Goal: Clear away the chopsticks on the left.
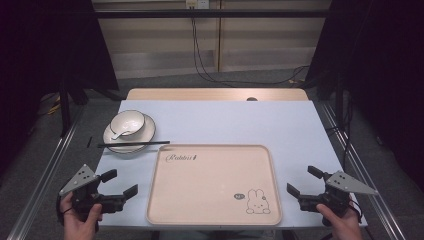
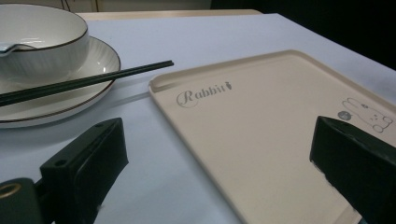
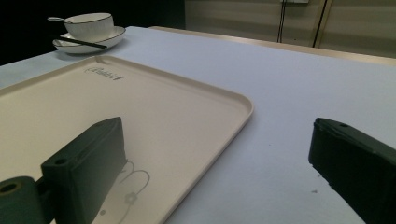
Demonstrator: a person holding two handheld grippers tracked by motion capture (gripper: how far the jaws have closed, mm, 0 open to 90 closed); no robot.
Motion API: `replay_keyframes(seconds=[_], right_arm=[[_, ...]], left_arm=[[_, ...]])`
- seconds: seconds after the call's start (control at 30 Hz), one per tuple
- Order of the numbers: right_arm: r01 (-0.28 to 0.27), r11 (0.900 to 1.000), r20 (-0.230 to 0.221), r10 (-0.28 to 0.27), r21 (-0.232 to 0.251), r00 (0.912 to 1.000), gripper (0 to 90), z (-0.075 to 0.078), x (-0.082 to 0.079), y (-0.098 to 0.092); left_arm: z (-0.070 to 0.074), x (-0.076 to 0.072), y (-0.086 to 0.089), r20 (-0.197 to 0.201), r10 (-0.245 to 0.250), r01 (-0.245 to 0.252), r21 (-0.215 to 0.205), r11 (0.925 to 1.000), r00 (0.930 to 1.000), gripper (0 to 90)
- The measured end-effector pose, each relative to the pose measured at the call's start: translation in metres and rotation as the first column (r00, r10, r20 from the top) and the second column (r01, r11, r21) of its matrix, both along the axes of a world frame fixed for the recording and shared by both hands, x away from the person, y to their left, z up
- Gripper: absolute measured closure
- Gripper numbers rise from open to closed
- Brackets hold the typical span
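2 grippers flank a beige tray (image 1: 215,200) on the table (image 1: 295,130), its near corners just beside them. left gripper (image 1: 120,184) sits at the tray's near-left corner, jaws wide apart with nothing between them; right gripper (image 1: 304,181) at the near-right corner, jaws likewise spread and empty. beyond the tray's far-left corner, well apart from both, a plate (image 1: 111,137) carries a bowl (image 1: 131,120) with a spoon (image 1: 119,134); chopsticks (image 1: 132,144) lie across the plate's near rim.

Lab test rig, metal frame (image 1: 45,165), black curtains (image 1: 45,45), cables (image 1: 210,75)
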State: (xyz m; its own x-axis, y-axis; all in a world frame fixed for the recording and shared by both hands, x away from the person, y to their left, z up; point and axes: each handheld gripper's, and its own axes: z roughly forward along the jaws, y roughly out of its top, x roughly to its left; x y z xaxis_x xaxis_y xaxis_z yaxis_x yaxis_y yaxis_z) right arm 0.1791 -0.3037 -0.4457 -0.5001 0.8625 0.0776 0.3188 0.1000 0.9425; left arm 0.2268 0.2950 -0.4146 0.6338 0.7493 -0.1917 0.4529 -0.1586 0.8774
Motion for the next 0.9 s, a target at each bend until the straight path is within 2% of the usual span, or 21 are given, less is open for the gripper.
replay_keyframes(seconds=[0.03,0.1,0.23,0.3,0.33,0.4,0.47,0.5,0.57,0.6,0.63,0.7,0.73,0.77,0.8,0.83,0.9], right_arm=[[0.001,1.000,0.000,-0.001,0.000,1.0000,3.7,0.000,0.000,0.000],[-0.003,1.000,-0.001,0.003,0.002,1.0000,3.7,0.000,0.000,0.001],[-0.002,1.000,0.002,0.002,0.000,1.0000,3.7,0.000,0.000,0.001],[0.002,1.000,0.000,-0.002,0.000,1.0000,3.7,0.000,0.001,0.001],[0.001,1.000,0.000,-0.001,0.001,1.0000,3.7,0.000,0.001,0.001],[-0.001,1.000,0.001,0.001,0.001,1.0000,3.9,0.000,0.000,0.001],[-0.004,1.000,0.000,0.004,0.001,1.0000,3.9,0.000,0.000,0.001],[-0.003,1.000,-0.001,0.003,0.002,1.0000,4.1,0.000,0.000,0.001],[0.000,1.000,0.001,0.000,0.000,1.0000,4.7,0.000,0.001,0.001],[0.001,1.000,0.000,-0.001,0.000,1.0000,4.8,0.000,0.001,0.001],[0.000,1.000,0.000,0.000,0.000,1.0000,4.7,0.000,0.001,0.001],[-0.001,1.000,0.000,0.001,-0.001,1.0000,4.7,0.000,0.001,0.001],[-0.002,1.000,0.000,0.002,-0.001,1.0000,4.7,0.000,0.001,0.002],[-0.002,1.000,-0.001,0.002,-0.002,1.0000,4.7,0.000,0.001,0.002],[-0.001,1.000,0.000,0.001,-0.001,1.0000,4.8,0.000,0.001,0.001],[-0.003,1.000,0.000,0.003,0.001,1.0000,4.7,0.000,0.001,0.002],[-0.005,1.000,-0.002,0.005,-0.001,1.0000,4.7,0.000,0.001,0.001]], left_arm=[[0.002,0.001,0.002,0.001,0.011,-0.011,-0.001,0.9999,0.9999,3.4],[0.004,0.004,0.007,0.013,0.017,-0.018,0.022,0.9996,0.9998,2.5],[0.007,0.015,0.018,0.004,-0.016,0.016,0.036,0.9992,0.9999,6.1],[0.008,0.022,0.025,-0.006,-0.073,0.073,-0.005,0.9973,0.9973,5.9],[0.009,0.025,0.028,0.013,-0.073,0.073,-0.001,0.9973,0.9972,5.6],[0.012,0.031,0.030,0.018,-0.069,0.069,0.020,0.9974,0.9974,7.1],[0.016,0.038,0.035,0.015,-0.066,0.066,-0.015,0.9977,0.9977,7.1],[0.018,0.041,0.037,0.021,-0.064,0.064,-0.010,0.9979,0.9978,7.1],[0.021,0.048,0.040,0.002,-0.073,0.073,-0.023,0.9971,0.9973,6.9],[0.023,0.051,0.041,0.001,-0.084,0.084,-0.019,0.9963,0.9965,7.2],[0.024,0.055,0.042,0.003,-0.090,0.090,0.004,0.9960,0.9960,9.2],[0.027,0.063,0.044,-0.004,-0.119,0.119,0.033,0.9923,0.9929,10.5],[0.027,0.065,0.044,-0.002,-0.123,0.123,0.029,0.9919,0.9924,12.5],[0.028,0.070,0.045,0.003,-0.152,0.151,0.044,0.9875,0.9884,12.5],[0.027,0.074,0.046,-0.005,-0.199,0.199,0.044,0.9789,0.9799,12.1],[0.026,0.078,0.046,-0.030,-0.210,0.212,0.061,0.9755,0.9772,13.9],[0.024,0.086,0.046,-0.083,-0.202,0.209,0.089,0.9738,0.9759,17.5]])
